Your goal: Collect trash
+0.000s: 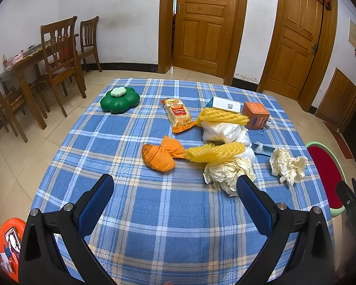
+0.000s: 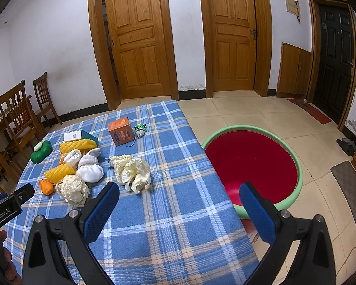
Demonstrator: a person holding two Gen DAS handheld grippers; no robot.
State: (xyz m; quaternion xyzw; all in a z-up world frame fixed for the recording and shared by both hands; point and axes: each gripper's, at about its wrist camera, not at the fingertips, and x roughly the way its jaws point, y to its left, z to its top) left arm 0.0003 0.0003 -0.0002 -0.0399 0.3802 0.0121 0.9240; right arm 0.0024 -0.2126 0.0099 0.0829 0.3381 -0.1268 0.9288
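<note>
- Both claws hang spread wide with nothing in them: left gripper (image 1: 175, 185) over the blue plaid table (image 1: 168, 225), right gripper (image 2: 179, 192) at its right edge.
- Trash sits mid-table: two crumpled paper wads (image 2: 133, 172) (image 2: 73, 190), two yellow foam nets (image 1: 214, 152) (image 1: 222, 116), white bags (image 1: 222, 129) between them.
- Other stuff: orange pouch (image 1: 157, 154), snack packet (image 1: 179, 115), orange box (image 2: 120, 130), green flower-shaped case (image 1: 119, 99) (well apart, far left).
- Red basin (image 2: 251, 163) with a green rim sits on the floor just right of the table.
</note>
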